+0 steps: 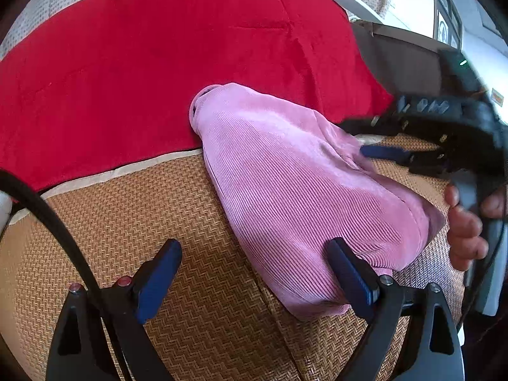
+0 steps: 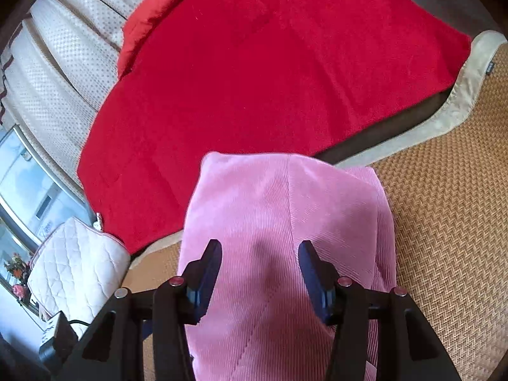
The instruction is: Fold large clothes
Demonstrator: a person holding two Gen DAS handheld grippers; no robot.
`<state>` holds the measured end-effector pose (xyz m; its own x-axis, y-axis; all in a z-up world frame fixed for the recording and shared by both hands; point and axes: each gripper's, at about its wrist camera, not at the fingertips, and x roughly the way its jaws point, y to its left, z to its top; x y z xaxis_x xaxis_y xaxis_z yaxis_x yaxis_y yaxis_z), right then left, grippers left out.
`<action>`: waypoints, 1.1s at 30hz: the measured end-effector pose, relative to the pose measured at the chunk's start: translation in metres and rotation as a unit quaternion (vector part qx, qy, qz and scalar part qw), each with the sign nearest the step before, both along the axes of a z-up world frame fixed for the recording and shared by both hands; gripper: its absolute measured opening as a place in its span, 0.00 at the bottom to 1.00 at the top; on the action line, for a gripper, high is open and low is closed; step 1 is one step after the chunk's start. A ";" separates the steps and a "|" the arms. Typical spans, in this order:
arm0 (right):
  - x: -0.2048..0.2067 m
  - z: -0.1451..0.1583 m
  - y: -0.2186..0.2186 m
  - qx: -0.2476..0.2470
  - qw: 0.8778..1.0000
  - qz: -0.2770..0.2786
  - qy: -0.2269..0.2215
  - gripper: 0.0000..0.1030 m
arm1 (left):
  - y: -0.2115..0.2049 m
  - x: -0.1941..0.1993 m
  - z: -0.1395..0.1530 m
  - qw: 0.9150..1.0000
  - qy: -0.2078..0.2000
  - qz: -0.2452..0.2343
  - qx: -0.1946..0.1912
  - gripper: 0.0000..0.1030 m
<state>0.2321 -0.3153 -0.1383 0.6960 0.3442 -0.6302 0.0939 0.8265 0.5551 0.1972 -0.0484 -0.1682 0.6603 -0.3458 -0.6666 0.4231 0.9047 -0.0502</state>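
**Mia:** What is lying on the left side of the left view?

**Tom:** The red blanket (image 1: pixel 158 63) is filling the upper left. The woven mat (image 1: pixel 111 222) is sitting below it. The left gripper (image 1: pixel 254 281) is gaping wide at the bottom, holding nothing.

**Mia:** And the pink top (image 1: pixel 301 197)?

**Tom:** It is lying folded in the middle, mostly on the mat, with its far end on the blanket.

**Mia:** What about the right gripper (image 2: pixel 260 273)?

**Tom:** In its own view it is hanging spread apart over the top, pinching nothing.

**Mia:** How will the top feel?

**Tom:** Soft, light and floppy, I think. Grabbing a folded edge looks best, both layers together.
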 end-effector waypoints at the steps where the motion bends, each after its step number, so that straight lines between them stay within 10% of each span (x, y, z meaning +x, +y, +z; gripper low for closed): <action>1: 0.004 -0.008 0.001 -0.002 1.000 0.004 0.021 0.54 | 0.001 -0.001 0.000 1.000 -0.001 0.000 -0.001 0.91; 3: 0.015 -0.029 0.007 0.002 0.997 0.020 0.075 0.54 | 0.002 -0.002 0.001 1.000 -0.001 -0.002 -0.009 0.91; 21: -0.024 0.008 -0.041 0.060 0.997 -0.046 -0.024 0.54 | 0.033 -0.012 0.023 0.998 -0.017 -0.007 -0.061 0.91; 33: -0.034 0.001 -0.075 0.087 0.995 -0.056 -0.003 0.68 | 0.044 0.001 0.018 0.999 -0.008 0.024 -0.036 0.91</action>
<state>0.1986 -0.3905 -0.1370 0.7396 0.3684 -0.5633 0.1758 0.7021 0.6900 0.1985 -0.0045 -0.1506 0.6876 -0.3602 -0.6305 0.3799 0.9184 -0.1105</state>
